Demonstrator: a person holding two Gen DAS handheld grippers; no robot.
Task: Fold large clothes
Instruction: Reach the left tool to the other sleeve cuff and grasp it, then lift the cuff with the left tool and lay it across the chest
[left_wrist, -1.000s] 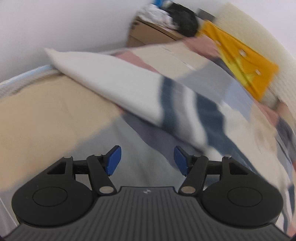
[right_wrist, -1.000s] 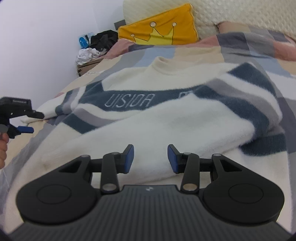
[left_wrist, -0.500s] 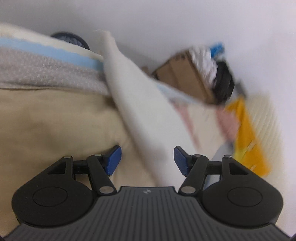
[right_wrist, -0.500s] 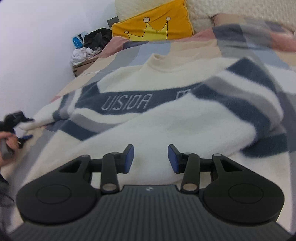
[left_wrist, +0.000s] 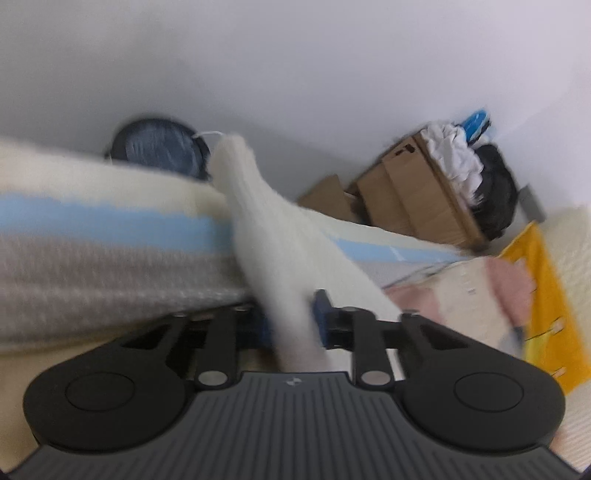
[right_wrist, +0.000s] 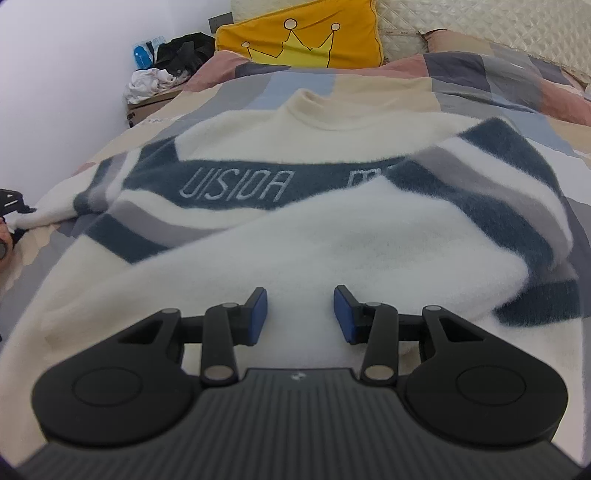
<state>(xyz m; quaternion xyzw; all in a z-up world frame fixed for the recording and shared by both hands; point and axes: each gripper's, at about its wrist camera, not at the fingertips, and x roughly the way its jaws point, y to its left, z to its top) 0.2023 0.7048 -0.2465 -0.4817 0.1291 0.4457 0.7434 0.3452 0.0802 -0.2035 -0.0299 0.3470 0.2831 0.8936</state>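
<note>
A large cream sweater with navy and grey stripes and a lettered band lies spread on the bed, collar toward the pillows, its right sleeve folded across the body. My right gripper is open and empty just above the sweater's lower part. My left gripper is shut on the cream left sleeve, whose cuff sticks out over the bed's edge. The left gripper also shows at the left edge of the right wrist view.
A patchwork quilt covers the bed. A yellow crown pillow leans at the headboard. A cardboard box with clothes stands by the wall. A dark round object sits beyond the mattress edge.
My left gripper has swung to the bed's edge, slid around the sleeve and closed on it. My right gripper has stayed open and drifted slightly lower over the sweater.
</note>
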